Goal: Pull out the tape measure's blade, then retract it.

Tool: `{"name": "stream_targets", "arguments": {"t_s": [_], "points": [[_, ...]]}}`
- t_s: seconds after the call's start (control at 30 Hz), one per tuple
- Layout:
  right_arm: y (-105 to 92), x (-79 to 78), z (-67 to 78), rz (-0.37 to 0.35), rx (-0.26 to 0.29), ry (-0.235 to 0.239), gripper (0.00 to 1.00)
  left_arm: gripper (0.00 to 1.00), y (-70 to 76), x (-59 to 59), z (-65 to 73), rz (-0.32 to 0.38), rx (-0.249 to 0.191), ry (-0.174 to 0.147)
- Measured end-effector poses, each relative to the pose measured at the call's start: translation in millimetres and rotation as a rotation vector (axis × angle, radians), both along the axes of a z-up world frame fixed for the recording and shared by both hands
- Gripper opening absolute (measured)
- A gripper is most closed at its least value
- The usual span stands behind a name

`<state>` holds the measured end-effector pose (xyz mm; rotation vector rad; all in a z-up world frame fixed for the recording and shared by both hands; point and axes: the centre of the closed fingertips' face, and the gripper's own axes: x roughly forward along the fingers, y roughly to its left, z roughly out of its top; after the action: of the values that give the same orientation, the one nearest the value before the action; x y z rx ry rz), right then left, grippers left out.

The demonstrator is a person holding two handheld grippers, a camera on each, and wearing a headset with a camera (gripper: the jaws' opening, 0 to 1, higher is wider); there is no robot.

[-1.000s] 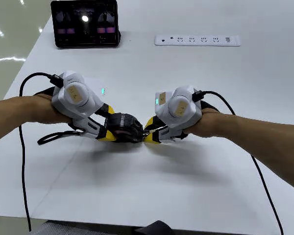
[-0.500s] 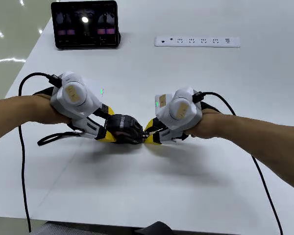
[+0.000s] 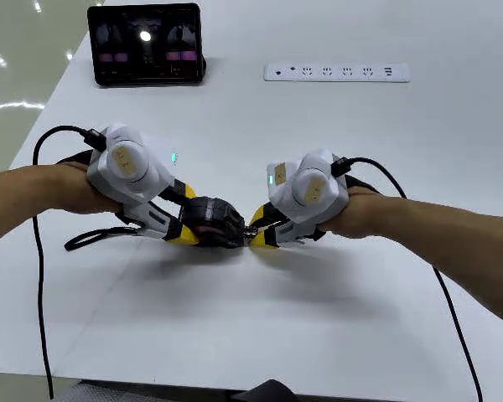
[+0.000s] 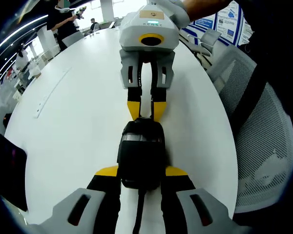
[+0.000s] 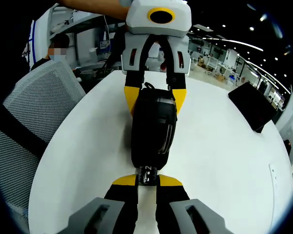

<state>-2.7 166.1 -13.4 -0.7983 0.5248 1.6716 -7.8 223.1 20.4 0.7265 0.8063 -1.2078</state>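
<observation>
Just one tape measure, two grippers.

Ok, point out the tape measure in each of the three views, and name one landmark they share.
Head view: tape measure low centre, between the two tools.
Left gripper view: centre, clamped in the left tool.
Right gripper view: centre, its tip in the right tool.
Shared landmark: black tablet, top left in head view, left edge in left gripper view, right side in right gripper view.
</observation>
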Motion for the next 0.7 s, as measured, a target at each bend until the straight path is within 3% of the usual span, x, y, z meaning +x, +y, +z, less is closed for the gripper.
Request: {"name": "stream_targets", "arguments": {"t_s": [0.7], "points": [[-27.0,3.7,-0.1,-0.017,-0.013,0.007,0.1,0.26,0.7,-0.2,-0.7,0.003,0.002,0.002]]}}
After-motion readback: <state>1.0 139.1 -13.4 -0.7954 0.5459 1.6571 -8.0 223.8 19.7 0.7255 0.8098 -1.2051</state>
